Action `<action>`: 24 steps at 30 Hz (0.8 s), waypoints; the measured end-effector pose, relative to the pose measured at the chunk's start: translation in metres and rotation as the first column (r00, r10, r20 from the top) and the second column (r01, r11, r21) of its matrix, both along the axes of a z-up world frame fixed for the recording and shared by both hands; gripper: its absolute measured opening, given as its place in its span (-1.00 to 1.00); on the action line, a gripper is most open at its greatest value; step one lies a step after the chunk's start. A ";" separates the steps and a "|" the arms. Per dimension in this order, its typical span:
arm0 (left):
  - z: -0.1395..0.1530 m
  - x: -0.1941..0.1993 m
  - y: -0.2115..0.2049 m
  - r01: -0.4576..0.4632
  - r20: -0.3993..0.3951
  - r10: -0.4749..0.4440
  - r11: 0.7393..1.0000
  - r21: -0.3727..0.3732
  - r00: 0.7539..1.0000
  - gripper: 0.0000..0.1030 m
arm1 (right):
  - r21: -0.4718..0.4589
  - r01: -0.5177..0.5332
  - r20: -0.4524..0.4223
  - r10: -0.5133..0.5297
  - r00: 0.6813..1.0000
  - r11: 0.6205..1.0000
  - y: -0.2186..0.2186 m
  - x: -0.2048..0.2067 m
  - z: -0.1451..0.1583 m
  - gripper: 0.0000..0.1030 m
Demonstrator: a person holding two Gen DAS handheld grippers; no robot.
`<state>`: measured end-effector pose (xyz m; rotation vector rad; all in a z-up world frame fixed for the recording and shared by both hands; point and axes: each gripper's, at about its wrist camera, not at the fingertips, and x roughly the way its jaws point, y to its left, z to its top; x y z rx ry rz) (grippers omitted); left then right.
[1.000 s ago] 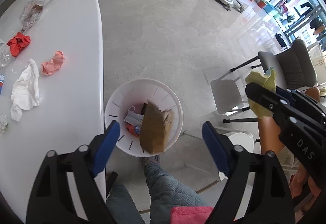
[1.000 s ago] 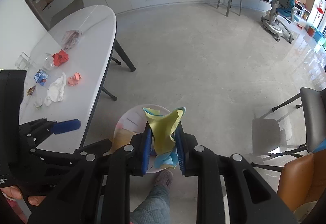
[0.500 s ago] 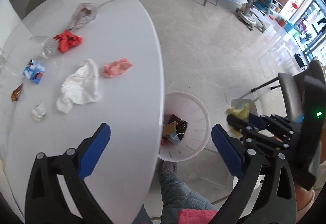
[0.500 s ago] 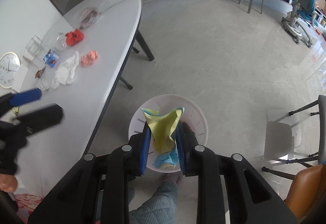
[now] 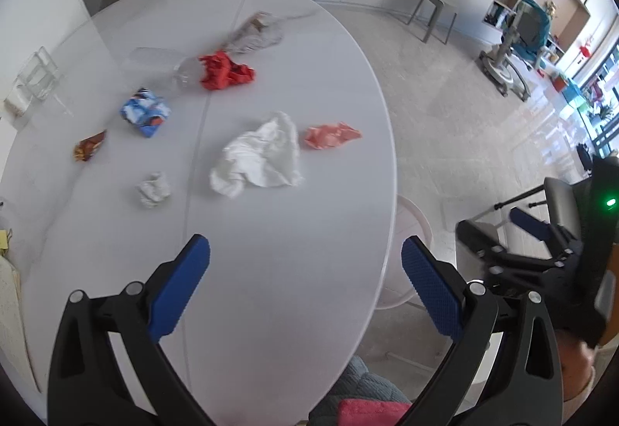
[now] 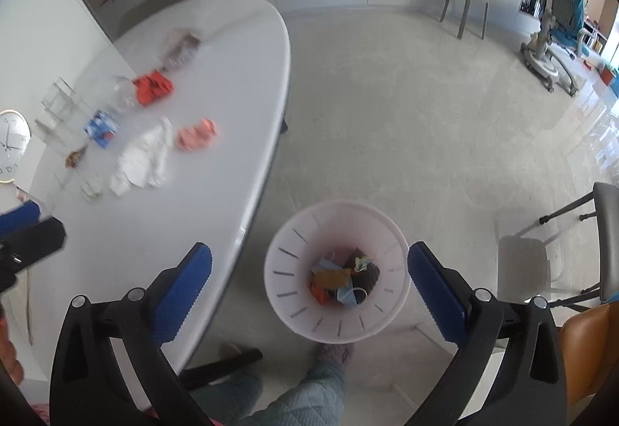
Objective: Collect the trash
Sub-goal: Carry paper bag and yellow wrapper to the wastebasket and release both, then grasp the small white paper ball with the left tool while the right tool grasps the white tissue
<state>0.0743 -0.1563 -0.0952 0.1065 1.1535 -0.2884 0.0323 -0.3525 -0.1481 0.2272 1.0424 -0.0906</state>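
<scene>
- Left wrist view: the left tongs [image 5: 305,259] hang spread as wide as they go over the near end of the white worktop [image 5: 271,310], with nothing between the blue pads and nothing touched.
- Farther off on the worktop the trash lies scattered: a white crumpled tissue [image 5: 259,157] in the middle, a pink wad [image 5: 330,135] just right of it, a small grey paper ball [image 5: 154,189] to its left, a blue wrapper [image 5: 146,112], a small brown wrapper [image 5: 88,146], and a red wad [image 5: 224,71] at the far side.
- The right tongs [image 5: 499,228] show at the right edge of this view, off the worktop.
- Right wrist view: the right tongs [image 6: 309,271] are opening, already wide apart, with nothing pinched; they hang above the white bin [image 6: 294,259].
- The bin stands on the floor just right of the worktop's edge, with mixed scraps [image 6: 342,277] lying at its bottom.
- A person's quilted trouser leg [image 6: 309,387] is near the bin.
</scene>
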 end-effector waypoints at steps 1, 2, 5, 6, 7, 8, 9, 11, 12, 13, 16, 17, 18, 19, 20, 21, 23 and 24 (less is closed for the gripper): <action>0.002 0.001 0.006 -0.005 0.003 0.005 1.000 -0.001 1.000 0.85 | -0.007 -0.004 0.014 0.004 1.000 1.000 0.005 0.001 0.007 0.95; 0.003 0.002 0.015 -0.016 0.006 0.016 1.000 -0.001 1.000 0.85 | -0.013 -0.012 0.029 0.012 1.000 1.000 0.011 0.003 0.015 0.95; 0.006 0.004 0.040 -0.055 0.017 0.055 0.998 -0.005 0.998 0.85 | -0.021 -0.045 0.061 0.046 0.997 0.999 0.031 0.011 0.032 0.95; 0.006 0.006 0.051 -0.071 0.020 0.071 0.997 -0.010 0.997 0.85 | -0.023 -0.062 0.071 0.063 0.995 0.998 0.039 0.014 0.036 0.95; 0.006 0.008 0.059 -0.083 0.021 0.083 0.997 -0.012 0.996 0.85 | -0.024 -0.078 0.079 0.080 0.994 0.997 0.047 0.017 0.039 0.95; 0.005 0.010 0.069 -0.099 0.022 0.100 0.995 -0.014 0.995 0.85 | -0.026 -0.092 0.084 0.093 0.992 0.995 0.053 0.020 0.041 0.95; 0.005 0.012 0.077 -0.112 0.024 0.113 0.993 -0.021 0.993 0.85 | -0.028 -0.108 0.088 0.110 0.990 0.994 0.060 0.024 0.043 0.95; 0.003 0.017 0.093 -0.143 0.027 0.144 0.989 -0.031 0.989 0.85 | -0.030 -0.145 0.097 0.147 0.984 0.989 0.076 0.032 0.045 0.95; 0.001 0.020 0.102 -0.160 0.026 0.161 0.986 -0.039 0.987 0.85 | -0.027 -0.162 0.095 0.164 0.982 0.986 0.082 0.036 0.044 0.95; 0.000 0.023 0.108 -0.172 0.025 0.173 0.984 -0.045 0.985 0.85 | -0.024 -0.175 0.092 0.177 0.980 0.984 0.089 0.040 0.043 0.95; -0.007 0.031 0.124 -0.205 0.023 0.207 0.976 -0.071 0.978 0.85 | -0.017 -0.215 0.074 0.216 0.974 0.976 0.107 0.055 0.037 0.95; -0.011 0.034 0.128 -0.215 0.019 0.217 0.974 -0.074 0.976 0.85 | -0.012 -0.229 0.070 0.229 0.971 0.973 0.112 0.060 0.035 0.95; -0.016 0.038 0.131 -0.223 0.016 0.225 0.972 -0.075 0.974 0.85 | -0.006 -0.243 0.065 0.243 0.968 0.970 0.116 0.064 0.032 0.95; -0.019 0.041 0.133 -0.228 0.014 0.230 0.971 -0.074 0.973 0.85 | -0.002 -0.251 0.061 0.251 0.966 0.968 0.120 0.068 0.029 0.95; -0.025 0.046 0.136 -0.235 0.011 0.237 0.969 -0.071 0.972 0.85 | 0.002 -0.261 0.054 0.261 0.964 0.965 0.124 0.072 0.026 0.95; -0.030 0.050 0.139 -0.243 0.008 0.244 0.968 -0.066 0.970 0.85 | 0.007 -0.272 0.046 0.271 0.961 0.962 0.127 0.076 0.022 0.95; -0.039 0.060 0.142 -0.252 0.000 0.253 0.966 -0.057 0.968 0.85 | 0.017 -0.285 0.029 0.285 0.958 0.958 0.131 0.084 0.014 0.95; -0.045 0.066 0.143 -0.255 -0.005 0.255 0.965 -0.058 0.967 0.82 | 0.020 -0.292 0.020 0.291 0.956 0.956 0.134 0.088 0.009 0.95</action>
